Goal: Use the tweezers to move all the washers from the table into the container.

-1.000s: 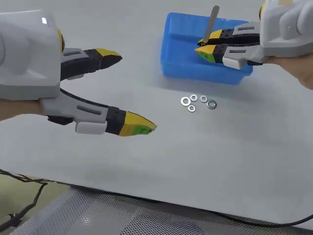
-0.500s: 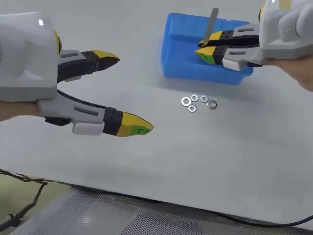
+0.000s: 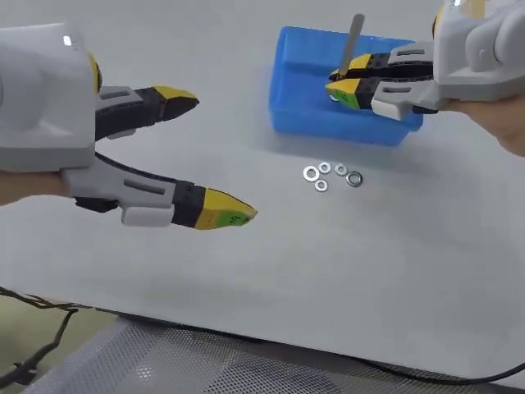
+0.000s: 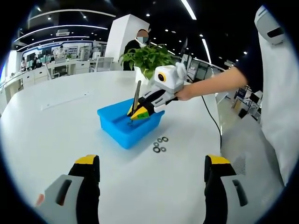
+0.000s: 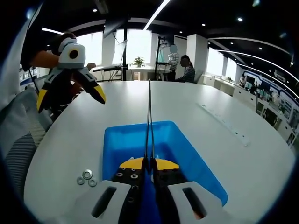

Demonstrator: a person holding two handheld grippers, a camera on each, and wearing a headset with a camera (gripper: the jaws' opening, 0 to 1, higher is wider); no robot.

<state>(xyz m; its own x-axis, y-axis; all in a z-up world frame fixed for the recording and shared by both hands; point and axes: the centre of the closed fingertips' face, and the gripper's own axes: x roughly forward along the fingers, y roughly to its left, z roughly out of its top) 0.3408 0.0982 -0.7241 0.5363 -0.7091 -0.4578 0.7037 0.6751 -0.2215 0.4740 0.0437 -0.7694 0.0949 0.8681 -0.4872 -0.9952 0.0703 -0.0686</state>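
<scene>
Steel washers point(image 3: 331, 175), a little cluster of flat rings, lie on the white table point(image 3: 328, 271) just in front of the blue container point(image 3: 328, 123), close to its near wall but not touching it. They look thin, hard, light and slick, and lying flat on a smooth top they offer almost no edge. I'd reckon the surest hold is across one side of a ring, one tip through the hole and the other outside the rim, taking them singly since they sit so close together. The tweezers point(image 3: 353, 37) are slim, springy metal, pinched near their base in the right tool point(image 3: 340, 84), whose jaws are pressed together on them above the container, the blades standing up and away. The left tool point(image 3: 220, 158) hangs well apart over bare table, spread wide and carrying nothing.
</scene>
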